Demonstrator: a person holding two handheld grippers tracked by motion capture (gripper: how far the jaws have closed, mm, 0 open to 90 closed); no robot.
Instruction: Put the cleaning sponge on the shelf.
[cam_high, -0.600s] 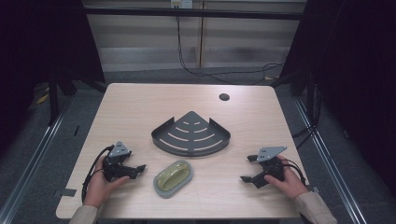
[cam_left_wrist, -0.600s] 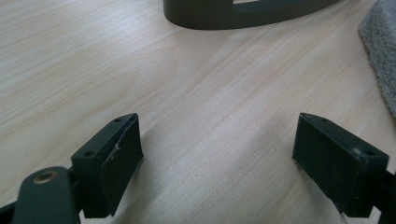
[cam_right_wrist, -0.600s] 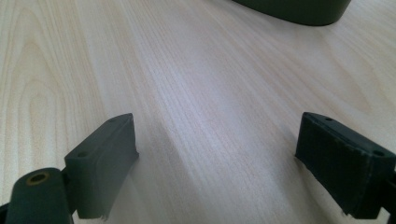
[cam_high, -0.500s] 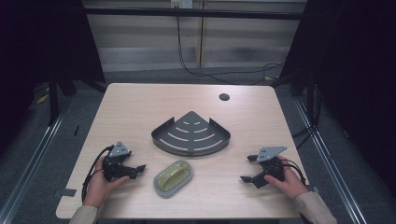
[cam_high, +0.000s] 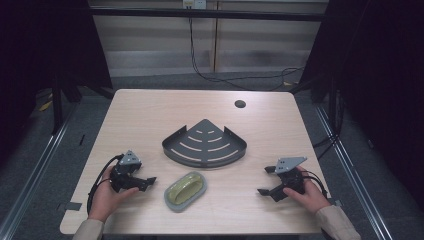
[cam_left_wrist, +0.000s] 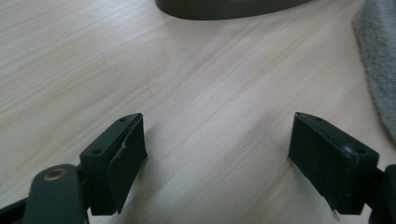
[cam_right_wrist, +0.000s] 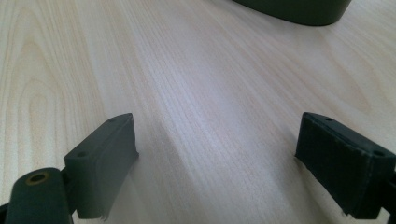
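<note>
Here both tools released: left tool (cam_high: 146, 182) just beside sponge (cam_high: 186, 190), right tool (cam_high: 266, 181) over bare table (cam_high: 150, 115).

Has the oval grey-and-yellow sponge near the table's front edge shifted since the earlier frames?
No. The sponge sits at the same spot just in front of the dark fan-shaped corner rack.

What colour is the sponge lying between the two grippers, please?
The sponge is yellow-green on top with a grey rim, best seen in the high view.
</note>
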